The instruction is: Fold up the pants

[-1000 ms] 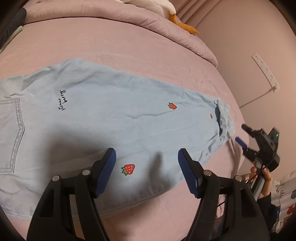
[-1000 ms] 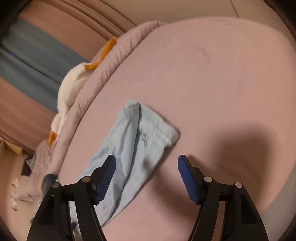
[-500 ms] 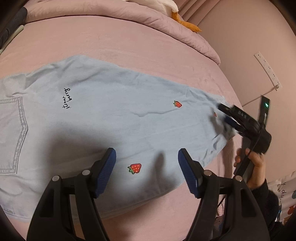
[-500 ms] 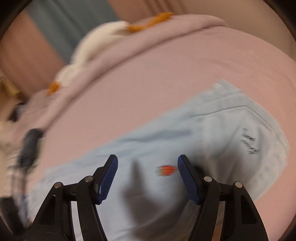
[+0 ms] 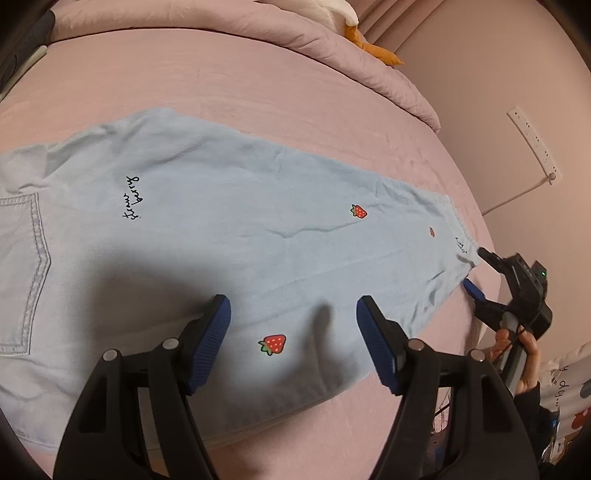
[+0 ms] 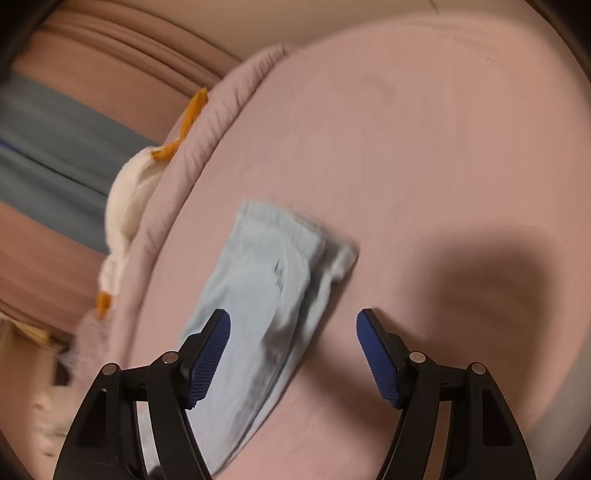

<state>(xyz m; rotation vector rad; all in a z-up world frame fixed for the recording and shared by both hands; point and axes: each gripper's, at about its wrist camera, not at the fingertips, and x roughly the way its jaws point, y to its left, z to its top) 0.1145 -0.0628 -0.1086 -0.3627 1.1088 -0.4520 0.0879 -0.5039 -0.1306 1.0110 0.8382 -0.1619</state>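
Observation:
Pale blue pants (image 5: 221, 229) with strawberry prints lie flat across the pink bed (image 5: 221, 85), the back pocket at the left and the leg hem at the right. My left gripper (image 5: 293, 306) hovers open over the lower leg, with one strawberry (image 5: 273, 343) below the gap between its fingers. My right gripper (image 5: 476, 268) stands open just off the hem's corner, held by a hand (image 5: 524, 354). The blurred right wrist view shows the right gripper (image 6: 293, 321) open, with the hem end of the pants (image 6: 266, 280) under its left finger and nothing held.
A rolled pink duvet (image 5: 258, 29) runs along the far side of the bed, with a white and orange plush toy (image 5: 369, 48) behind it. A wall with a power strip (image 5: 532, 140) stands close on the right. Bare sheet (image 6: 424, 166) lies beyond the hem.
The right gripper swung in over the hem and has drawn back to its corner. The hem, folded over a second ago, now lies flat. The left gripper has stayed put.

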